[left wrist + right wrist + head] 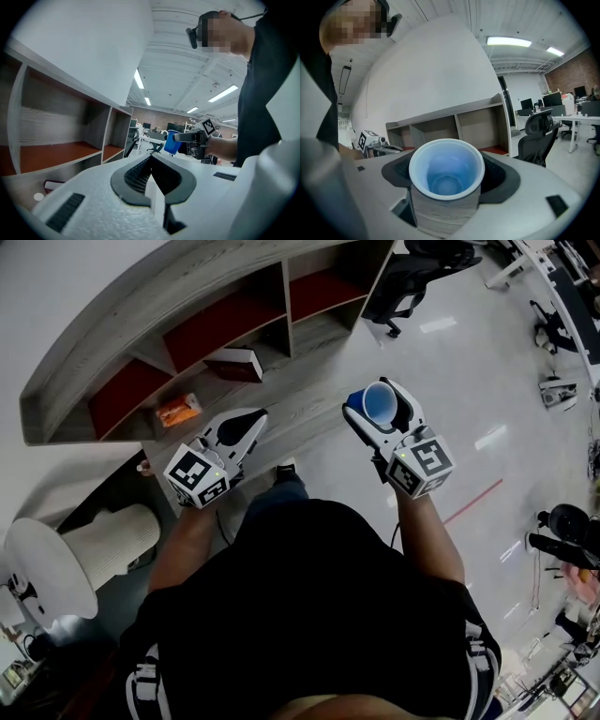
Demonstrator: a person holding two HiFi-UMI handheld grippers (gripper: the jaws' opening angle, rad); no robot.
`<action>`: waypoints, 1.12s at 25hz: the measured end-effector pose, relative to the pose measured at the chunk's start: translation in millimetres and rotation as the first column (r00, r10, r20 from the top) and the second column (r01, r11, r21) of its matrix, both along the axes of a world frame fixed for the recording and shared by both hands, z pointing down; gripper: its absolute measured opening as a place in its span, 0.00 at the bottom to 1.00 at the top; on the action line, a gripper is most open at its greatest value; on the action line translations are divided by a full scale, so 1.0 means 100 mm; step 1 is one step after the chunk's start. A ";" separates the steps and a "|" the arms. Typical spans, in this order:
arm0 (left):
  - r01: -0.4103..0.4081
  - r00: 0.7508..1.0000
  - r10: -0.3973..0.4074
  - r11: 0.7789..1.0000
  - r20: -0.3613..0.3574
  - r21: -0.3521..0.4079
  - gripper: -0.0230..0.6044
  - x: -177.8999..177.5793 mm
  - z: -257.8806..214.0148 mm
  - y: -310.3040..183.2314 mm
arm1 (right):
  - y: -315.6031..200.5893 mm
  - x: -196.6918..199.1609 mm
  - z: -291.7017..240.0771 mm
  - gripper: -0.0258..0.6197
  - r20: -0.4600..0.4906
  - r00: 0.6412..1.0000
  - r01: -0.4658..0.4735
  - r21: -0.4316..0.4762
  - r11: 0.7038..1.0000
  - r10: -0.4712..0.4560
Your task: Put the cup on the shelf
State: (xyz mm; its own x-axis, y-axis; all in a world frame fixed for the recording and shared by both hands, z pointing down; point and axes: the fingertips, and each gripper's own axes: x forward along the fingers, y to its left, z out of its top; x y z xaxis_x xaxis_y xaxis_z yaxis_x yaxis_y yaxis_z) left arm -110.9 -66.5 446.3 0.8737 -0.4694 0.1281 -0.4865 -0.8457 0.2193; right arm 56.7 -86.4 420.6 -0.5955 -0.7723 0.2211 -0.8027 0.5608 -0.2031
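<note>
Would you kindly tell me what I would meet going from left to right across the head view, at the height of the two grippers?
orange packet → left gripper, jaws together with nothing between them → blue cup, clamped in the right gripper

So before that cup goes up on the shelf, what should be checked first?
1. Grip: the right gripper has its fingers closed on the blue cup. Ok.
2. Spill: the cup looks empty inside. Ok.
3. Room: the shelf has bare red-floored compartments. Ok.
4. Clutter: an orange packet and a book-like item lie on the lower ledge, so choose a spot away from them. Ok.
5. Other hand: the left gripper is shut, empty and apart from the cup. Ok.
6. Reach to the shelf from here: cannot tell.
</note>
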 end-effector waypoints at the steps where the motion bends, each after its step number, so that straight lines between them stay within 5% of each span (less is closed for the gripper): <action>1: -0.005 1.000 0.005 1.000 0.000 0.002 0.07 -0.01 0.00 -0.03 | -0.03 -0.01 0.00 0.64 0.002 1.000 -0.002 -0.003 1.000 0.002; 28: -0.103 0.995 0.103 0.994 -0.001 0.037 0.07 -0.40 -0.24 -0.59 | -0.65 -0.43 -0.40 0.64 -0.011 0.993 -0.116 0.029 0.993 0.116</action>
State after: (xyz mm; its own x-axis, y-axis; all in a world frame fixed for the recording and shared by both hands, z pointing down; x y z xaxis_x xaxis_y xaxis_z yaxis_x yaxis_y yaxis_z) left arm -151.2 -125.3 422.4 0.9180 -0.3812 0.1096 -0.3957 -0.8988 0.1886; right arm 13.8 -151.4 380.5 -0.4988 -0.8420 0.2054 -0.8651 0.4692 -0.1775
